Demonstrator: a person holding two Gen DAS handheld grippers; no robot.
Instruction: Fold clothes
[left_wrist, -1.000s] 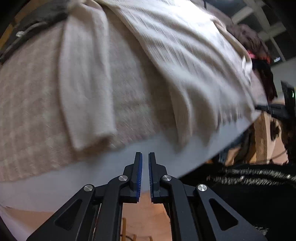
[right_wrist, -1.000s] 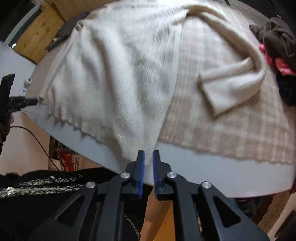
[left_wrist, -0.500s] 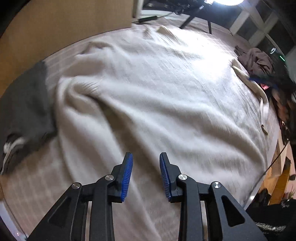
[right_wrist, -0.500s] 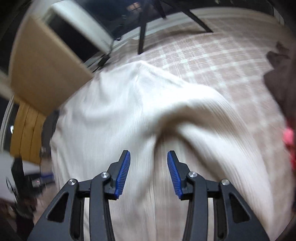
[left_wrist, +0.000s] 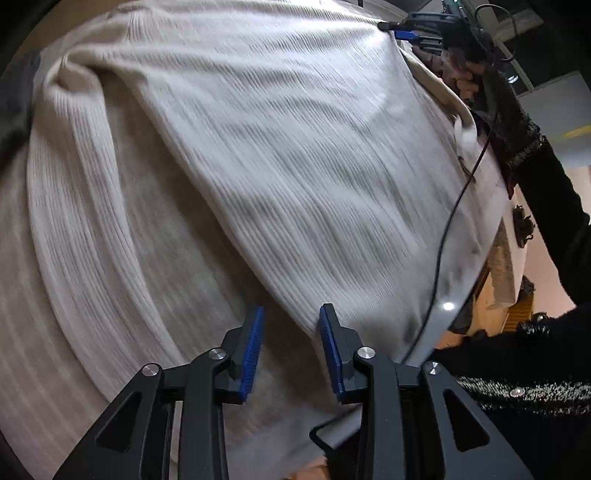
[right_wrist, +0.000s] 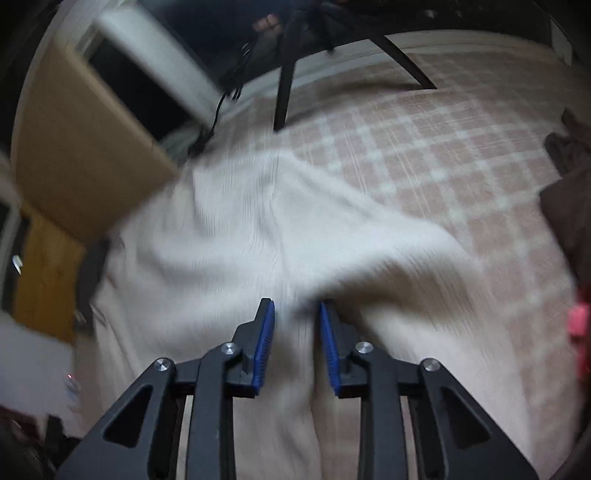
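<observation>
I am working in what looks like a home room: a checked beige cloth (right_wrist: 424, 155) is covering the table, a cream ribbed sweater (left_wrist: 295, 155) is lying on it, wooden panelling (right_wrist: 48, 280) is showing at the left, and black tripod legs (right_wrist: 284, 92) are standing behind.

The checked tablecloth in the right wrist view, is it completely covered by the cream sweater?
No, much of the checked tablecloth lies bare beyond the cream sweater.

A sweater (right_wrist: 258, 236) lies spread on a blanket (right_wrist: 424, 147). Other clothes (right_wrist: 569, 192) sit at the blanket's right edge. A stand's legs (right_wrist: 284, 92) rest behind.
</observation>
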